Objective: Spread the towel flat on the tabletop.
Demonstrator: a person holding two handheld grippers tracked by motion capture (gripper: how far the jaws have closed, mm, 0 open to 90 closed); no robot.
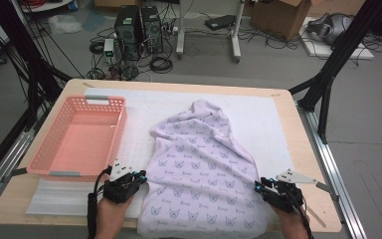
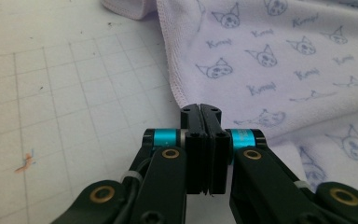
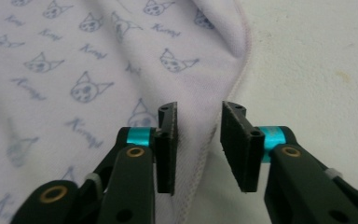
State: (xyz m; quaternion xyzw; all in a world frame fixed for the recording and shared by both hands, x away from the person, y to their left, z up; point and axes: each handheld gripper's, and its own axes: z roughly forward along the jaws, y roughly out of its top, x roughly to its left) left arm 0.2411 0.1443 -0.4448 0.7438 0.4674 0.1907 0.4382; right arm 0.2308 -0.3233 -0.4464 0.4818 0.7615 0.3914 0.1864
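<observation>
Towel: left tool closed, seemingly empty; right tool parted, astride its hem.

table: wood | on it: white grid mat | on mat: pink basket, cat-print towel

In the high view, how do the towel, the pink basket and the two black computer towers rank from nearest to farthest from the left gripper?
From the left gripper:
1. Towel, right beside it, toward the table's middle.
2. Pink basket, just past it on the table's left side.
3. Computer towers, on the floor beyond the table's far edge.
</observation>
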